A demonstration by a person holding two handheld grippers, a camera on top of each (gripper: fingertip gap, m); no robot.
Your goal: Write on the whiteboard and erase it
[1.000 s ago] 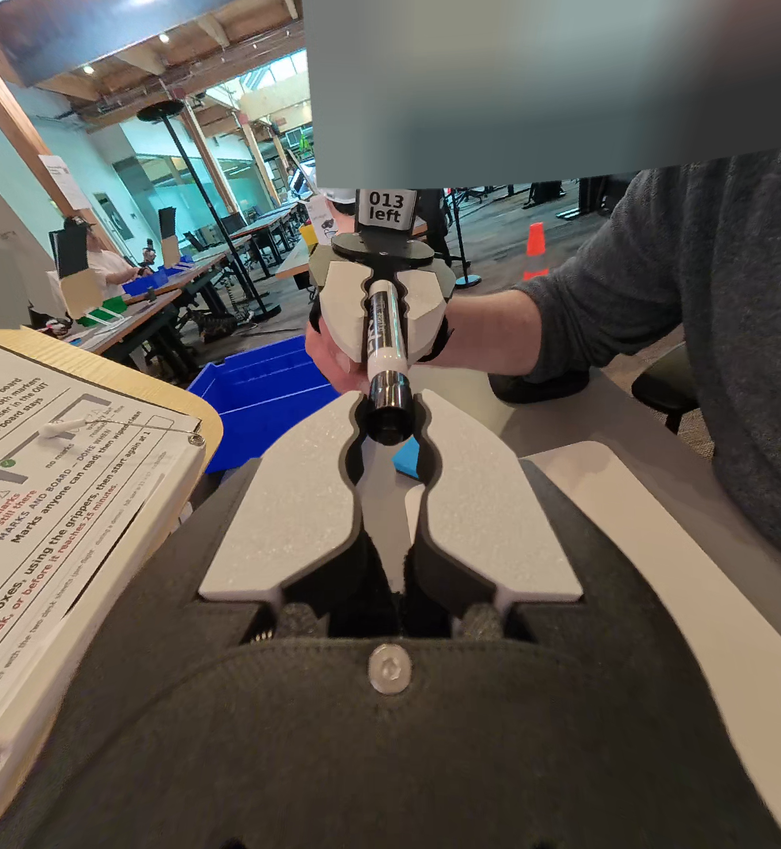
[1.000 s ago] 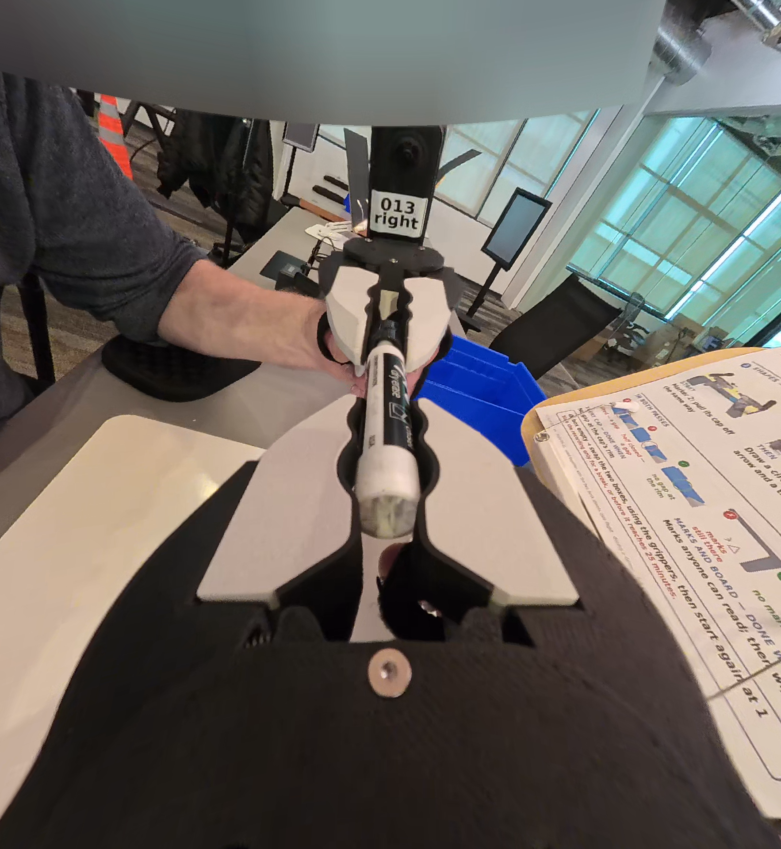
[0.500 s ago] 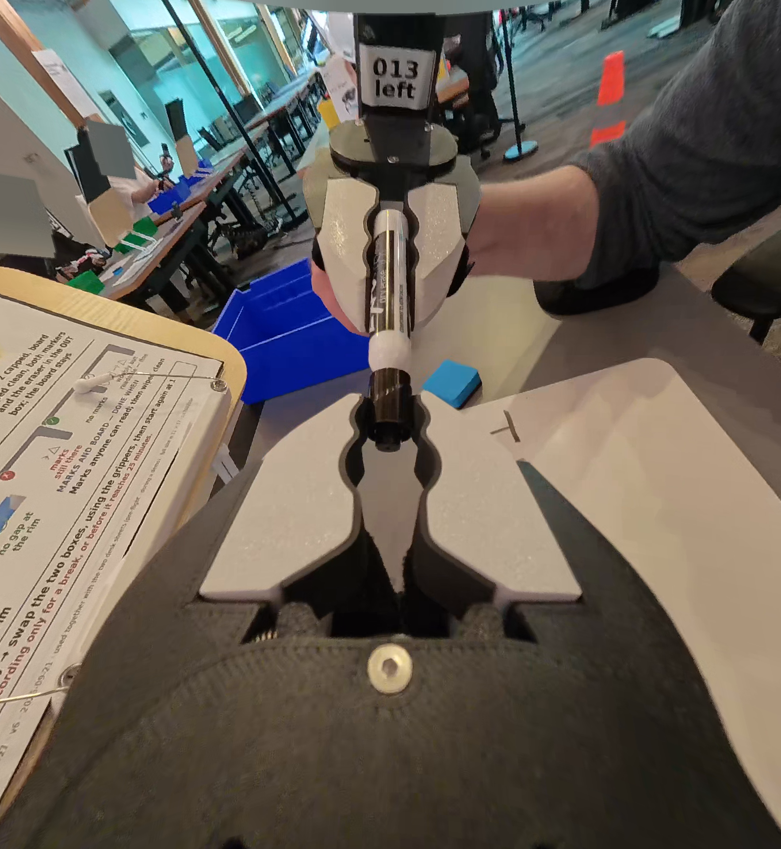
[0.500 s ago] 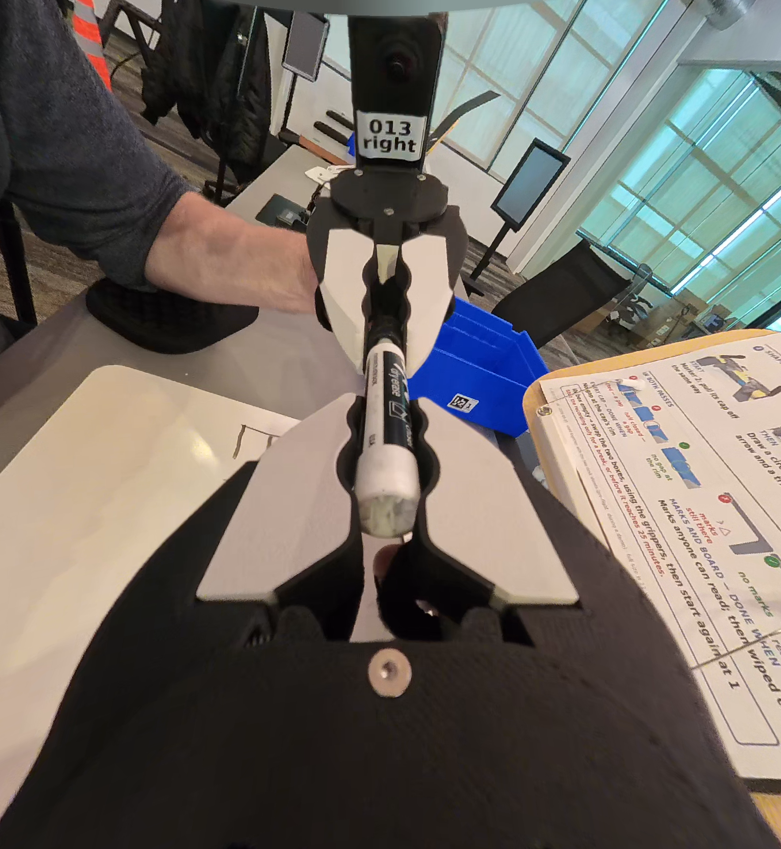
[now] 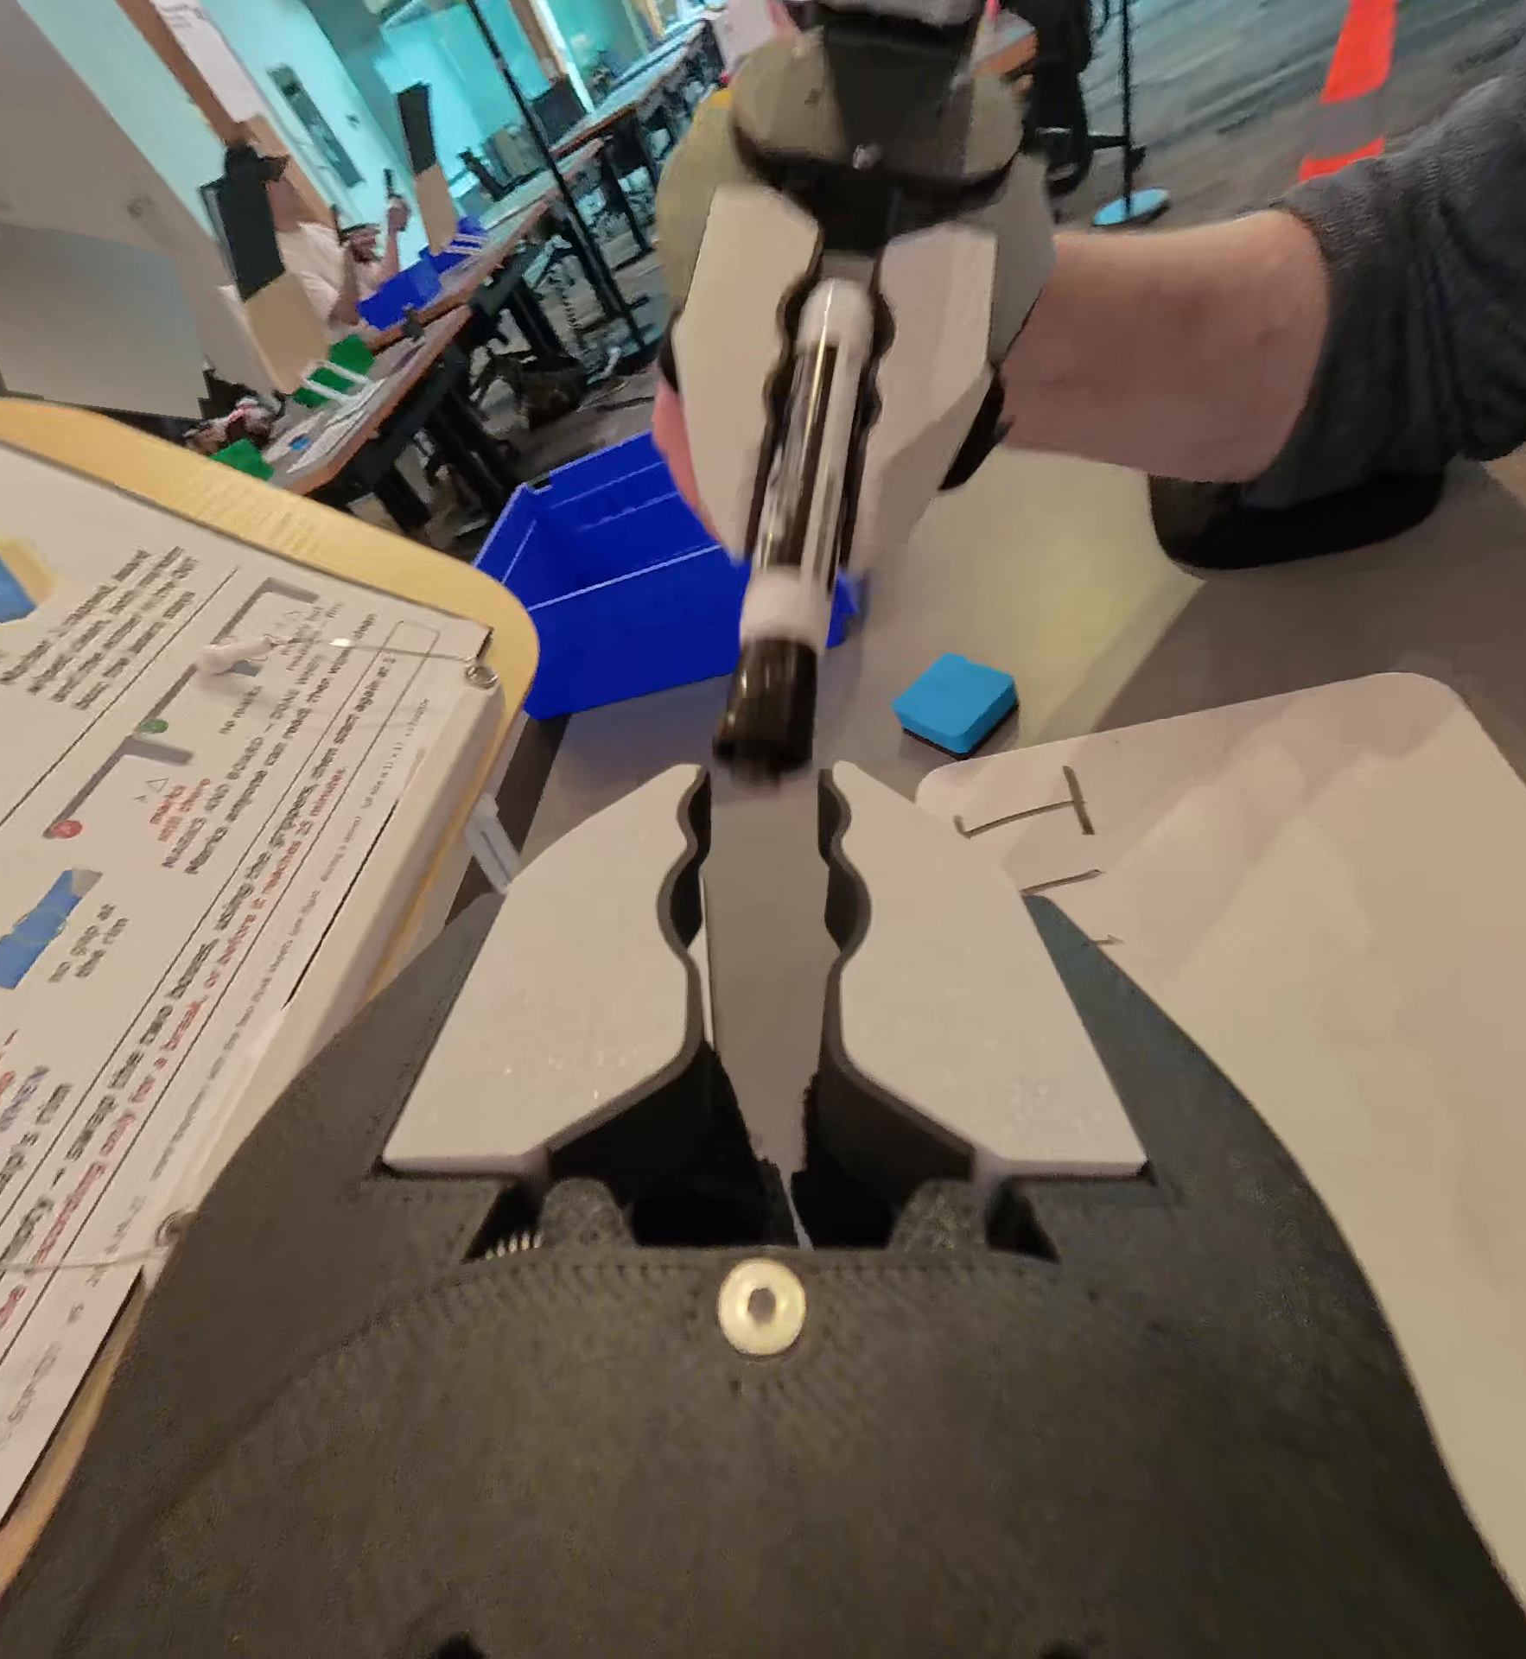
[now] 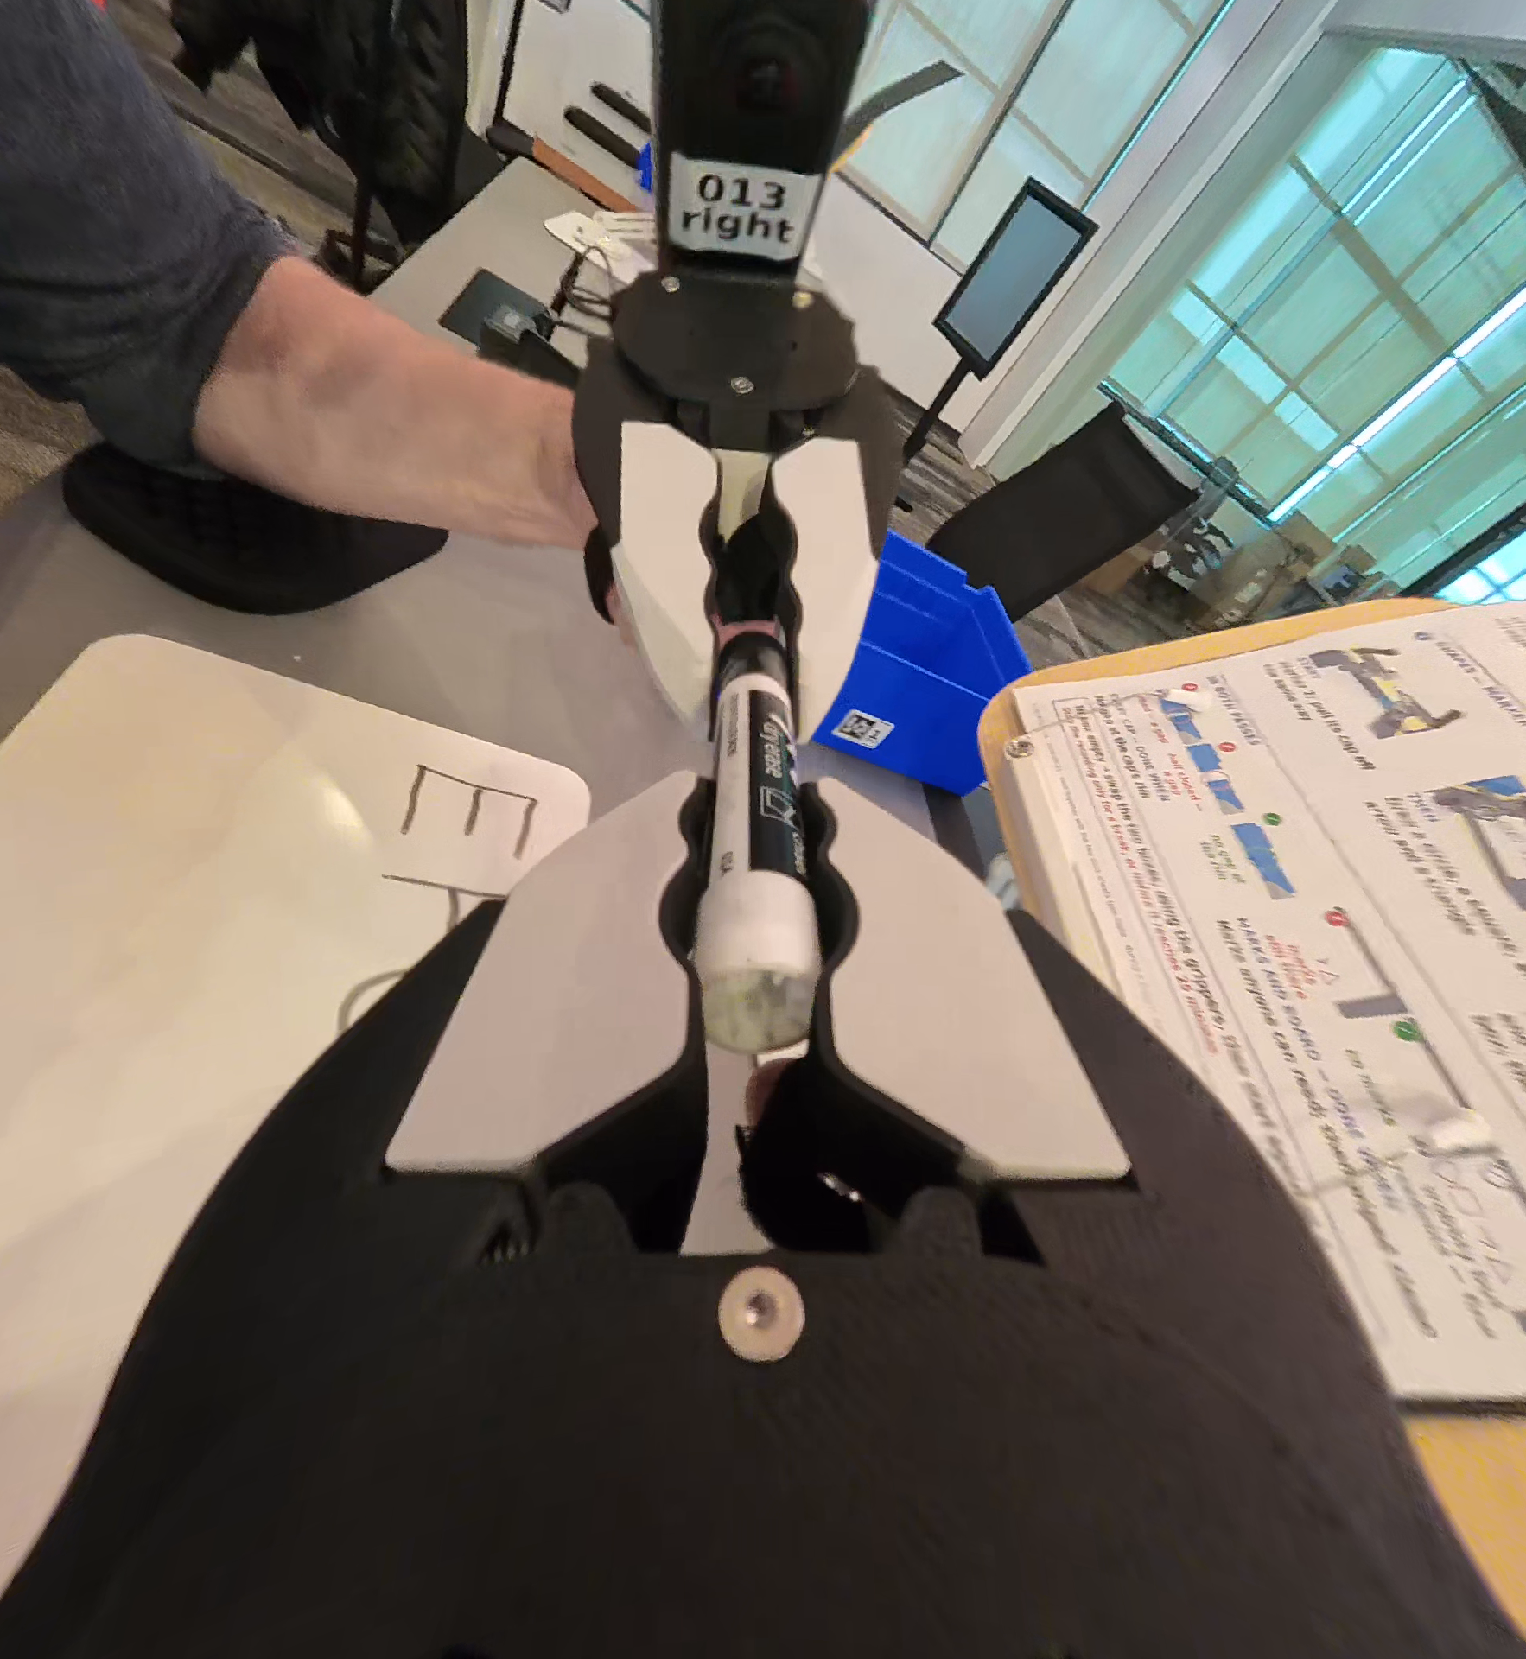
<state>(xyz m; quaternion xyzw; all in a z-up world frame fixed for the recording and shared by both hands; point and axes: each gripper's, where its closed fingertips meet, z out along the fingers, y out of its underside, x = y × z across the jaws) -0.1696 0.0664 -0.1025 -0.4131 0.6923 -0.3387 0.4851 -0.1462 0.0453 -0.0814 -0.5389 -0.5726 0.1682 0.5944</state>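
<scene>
Writing's done on the whiteboard [image 6: 203,898]; right claw [image 6: 755,862] grips the capped marker [image 6: 755,853], left claw [image 5: 764,808] gapes empty, erasing remains.

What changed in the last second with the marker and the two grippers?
The left gripper opened and let go of the marker's black cap, now just beyond its fingertips. The right gripper kept its clamp on the marker barrel. Eraser and blue bin stayed put.

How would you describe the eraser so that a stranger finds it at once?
Start at the white whiteboard on the grey table. Just beyond its marked corner, near the blue bin, lies the eraser. It is a small, flat, light-blue square pad with a dark underside.
</scene>
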